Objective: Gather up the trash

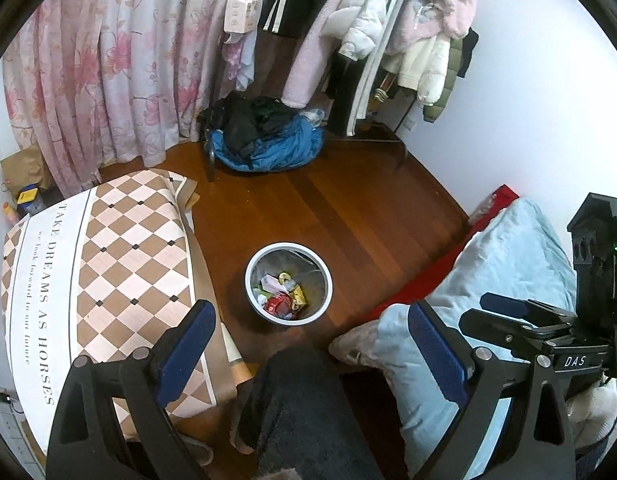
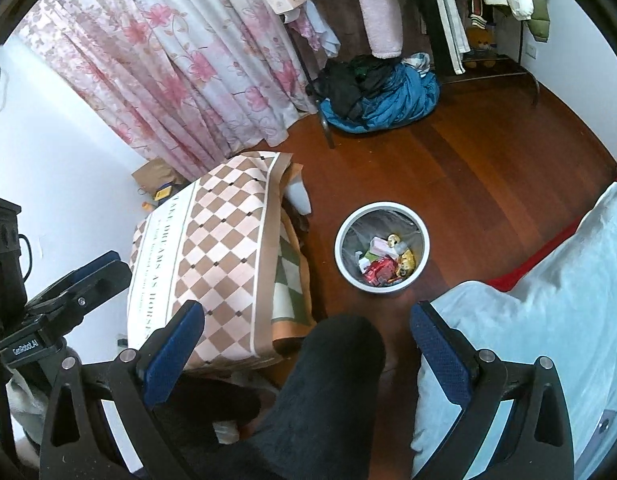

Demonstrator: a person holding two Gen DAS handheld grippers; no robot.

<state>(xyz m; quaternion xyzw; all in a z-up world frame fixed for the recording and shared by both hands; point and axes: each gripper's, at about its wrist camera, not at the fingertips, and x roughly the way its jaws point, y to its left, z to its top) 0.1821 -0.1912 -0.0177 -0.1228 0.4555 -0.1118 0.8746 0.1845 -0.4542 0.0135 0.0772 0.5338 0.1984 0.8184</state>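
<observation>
home bedroom, floral curtains (image 1: 108,60), hanging coats (image 1: 388,28), blue bedding (image 2: 548,280)

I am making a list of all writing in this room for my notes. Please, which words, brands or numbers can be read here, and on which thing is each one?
"TAKE DREAMS AS HORSES": checked cloth.
"we look forward to our future": same cloth, smaller line.
"DAS": right claw.
"GenRobot.AI": left claw.
Print on the hanging bag: blurred, not readable.
Wrappers in the trash bin: too small to read.
</observation>
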